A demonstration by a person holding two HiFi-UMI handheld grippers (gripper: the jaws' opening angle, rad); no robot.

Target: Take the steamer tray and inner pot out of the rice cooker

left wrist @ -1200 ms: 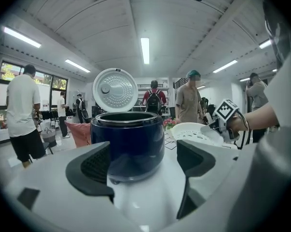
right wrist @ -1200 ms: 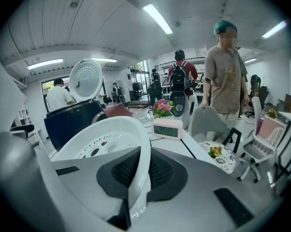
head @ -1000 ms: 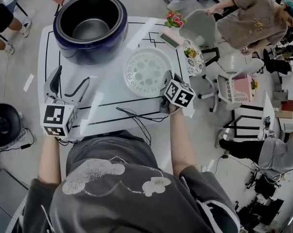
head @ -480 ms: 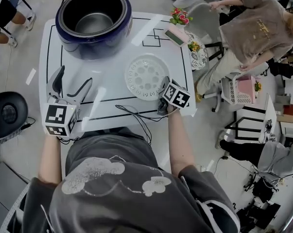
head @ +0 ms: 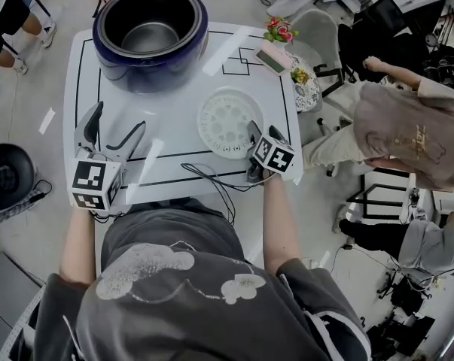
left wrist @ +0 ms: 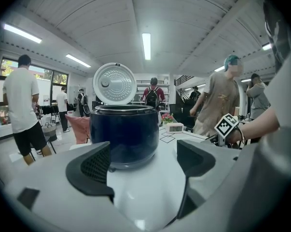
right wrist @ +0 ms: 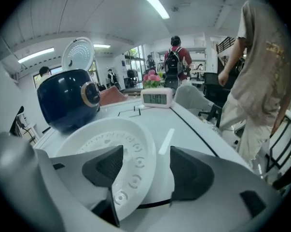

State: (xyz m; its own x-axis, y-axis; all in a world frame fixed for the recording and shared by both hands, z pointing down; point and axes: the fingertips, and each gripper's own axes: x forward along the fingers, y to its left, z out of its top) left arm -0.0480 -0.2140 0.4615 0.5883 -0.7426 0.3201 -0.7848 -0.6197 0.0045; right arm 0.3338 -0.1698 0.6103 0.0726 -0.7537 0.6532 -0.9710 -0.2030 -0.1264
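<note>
Near the table's (head: 174, 100) near right edge, the right gripper (head: 261, 136) has just been opening its jaws, and they now stand well apart. Its own view shows what the head view cannot: the near rim of the white steamer tray (right wrist: 106, 139) lies between the jaws of the right gripper (right wrist: 145, 170), with neither pad pressing on it. The tray (head: 230, 122) lies flat on the table's right half, out of the cooker. At the near left edge the left gripper (head: 111, 128) has its jaws wide apart with only bare table between them, as its view confirms (left wrist: 143, 166). At the far left corner stands the dark blue rice cooker (head: 150, 40). Only the head view looks down into the inner pot (head: 140, 43) seated inside it, while the gripper views show the white lid (left wrist: 115, 83) standing open.
</note>
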